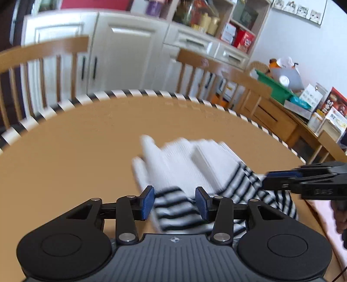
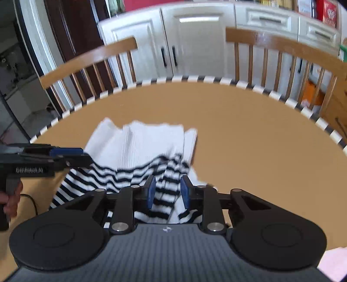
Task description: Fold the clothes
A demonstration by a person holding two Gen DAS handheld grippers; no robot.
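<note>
On table [image 2: 249,134] | garment [image 2: 151,147] (mid-table) — both jaws spread, gripping nothing

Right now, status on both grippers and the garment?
Left gripper open, right gripper open, both over the striped end. Striped garment bunched on table. Nothing blocking.

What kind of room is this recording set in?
Likely a home dining room: a round table ringed by wooden chairs, white cabinets, and shelves of boxes and jars.
</note>
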